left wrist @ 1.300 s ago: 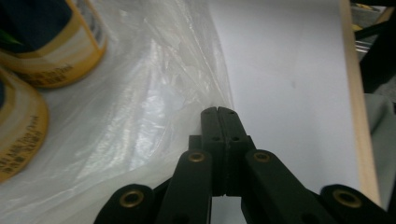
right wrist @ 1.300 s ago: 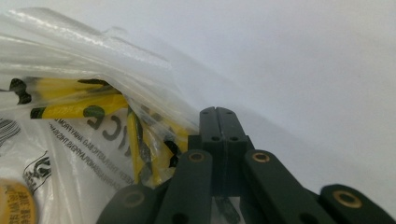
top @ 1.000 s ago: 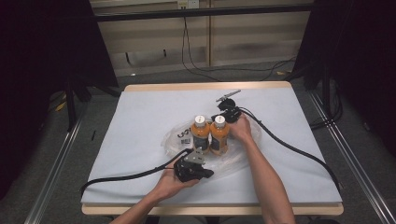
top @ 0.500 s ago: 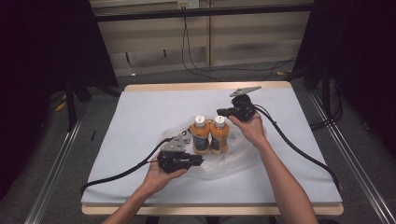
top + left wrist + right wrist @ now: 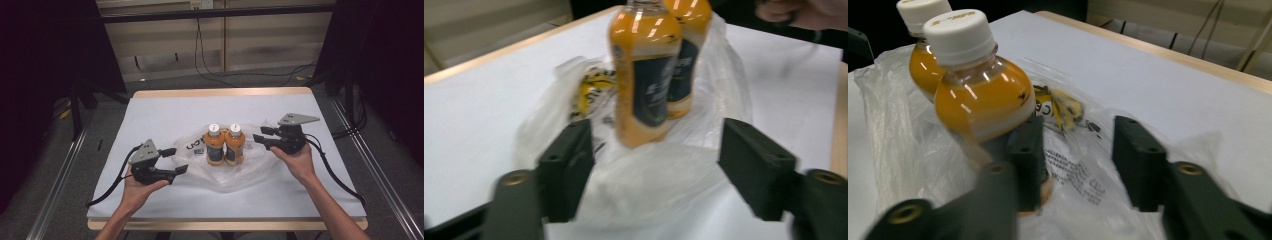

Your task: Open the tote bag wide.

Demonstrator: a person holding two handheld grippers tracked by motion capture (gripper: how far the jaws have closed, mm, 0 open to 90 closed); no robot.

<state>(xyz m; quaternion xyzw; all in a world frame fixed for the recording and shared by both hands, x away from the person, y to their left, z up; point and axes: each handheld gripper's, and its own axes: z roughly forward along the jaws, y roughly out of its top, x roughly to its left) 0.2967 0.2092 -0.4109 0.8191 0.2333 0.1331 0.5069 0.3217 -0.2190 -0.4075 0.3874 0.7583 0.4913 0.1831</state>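
Two orange juice bottles (image 5: 225, 145) stood upright, touching, on a crumpled clear plastic bag (image 5: 250, 167) mid-desk (image 5: 165, 107). The left gripper (image 5: 175, 161) and right gripper (image 5: 259, 134) flanked the bottles — jaws just opened, released, nothing between them. A snagged film could topple the bottles. The right gripper view alone showed the bag's yellow print (image 5: 1060, 107) — the high view missed it.

Bottles (image 5: 224, 145) block centre — edges free.

bottle caps (image 5: 644, 4) cut off — jaws blurred

Lab: black curtains (image 5: 45, 75), floor cables (image 5: 215, 70), rails (image 5: 60, 175)
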